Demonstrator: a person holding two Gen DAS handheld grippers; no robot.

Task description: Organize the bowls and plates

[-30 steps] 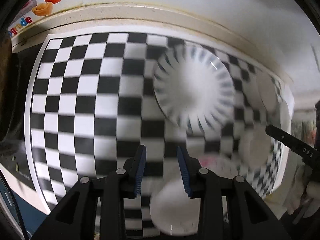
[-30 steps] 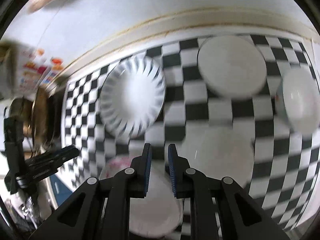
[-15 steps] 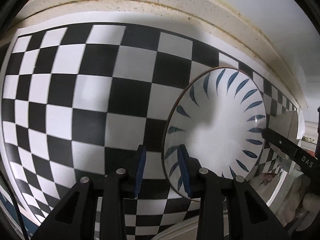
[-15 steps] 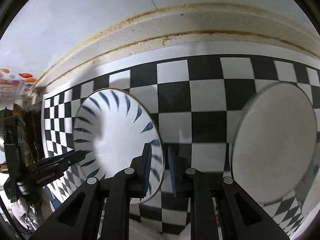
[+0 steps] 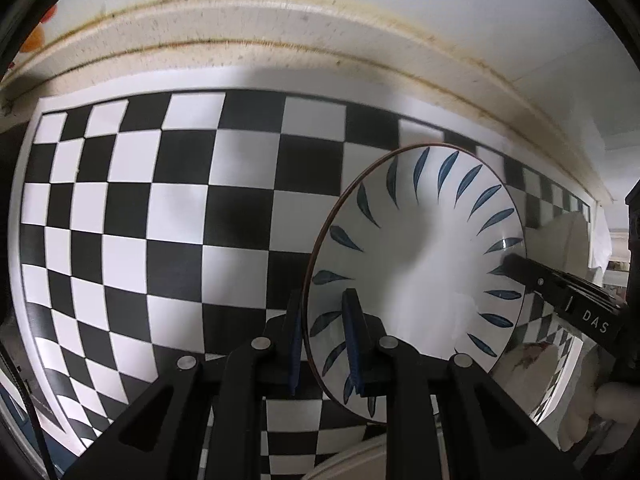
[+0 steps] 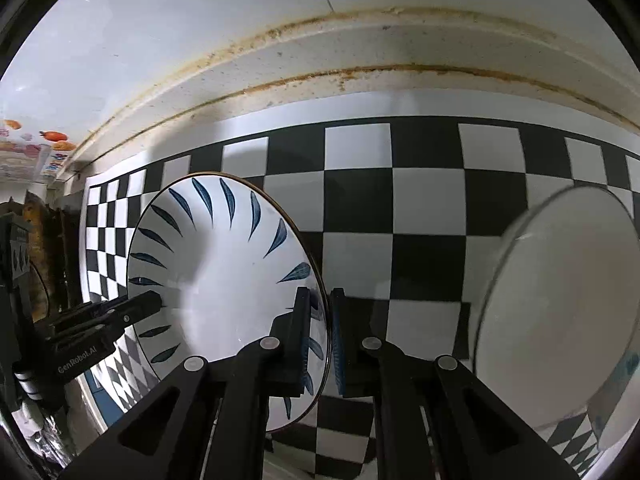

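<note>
A black-and-white checkered mat [image 5: 168,240] lines the stained counter. Half a second ago both grippers only approached; now the left gripper [image 5: 324,344] and right gripper [image 6: 320,340] each pinch opposite rims of the white blue-leaf ceramic plate [image 5: 420,264], ready for lifting toward a stack.

A black-and-white checkered mat [image 5: 168,216] covered the surface. Behind it ran a stained cream ledge [image 6: 360,52] below a pale wall [image 6: 168,12]. Fruit-printed packaging [image 6: 36,152] stood at the far left edge.
</note>
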